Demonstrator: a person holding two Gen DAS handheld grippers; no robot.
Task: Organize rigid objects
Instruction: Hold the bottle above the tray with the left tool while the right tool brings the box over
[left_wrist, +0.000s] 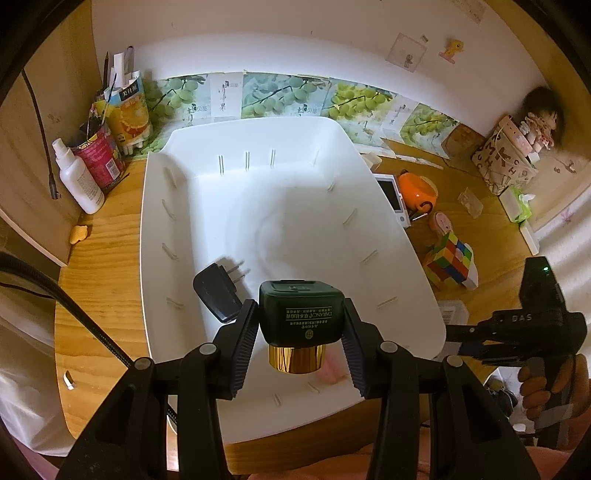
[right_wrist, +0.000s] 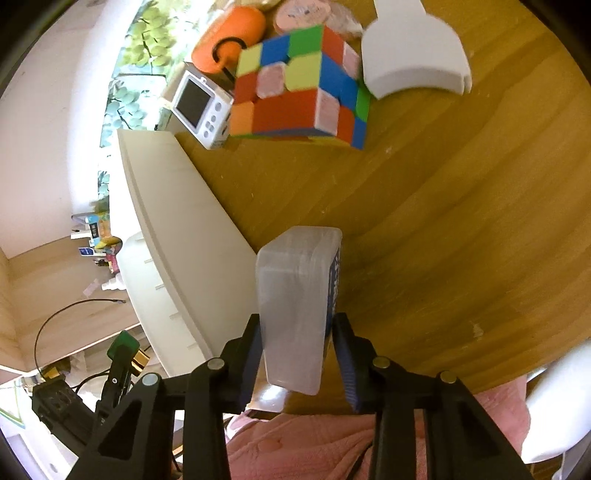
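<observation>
Holding a dark green jar (left_wrist: 301, 314) with a gold cap, the left tool (left_wrist: 300, 343) is clamped on its sides above the near end of the white bin (left_wrist: 155, 229), close to the black charger (left_wrist: 218, 291) already inside. Right tool (right_wrist: 297, 354) is closed on a frosted plastic box (right_wrist: 295, 295) over the worktop (right_wrist: 461, 240), beside the bin's outer wall. Risks: the slick box sits only part-way into the pads and could twist out; the jar could land on the charger if let go here.

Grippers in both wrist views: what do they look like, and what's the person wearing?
Both are black plastic two-finger tools. The left gripper has angular arms with round silver-grey pivot pins and ribbed dark blue finger pads. The right gripper matches; seen from the left wrist view, its body shows white lettering and a small green light. Pink quilted clothing shows below it.
</observation>
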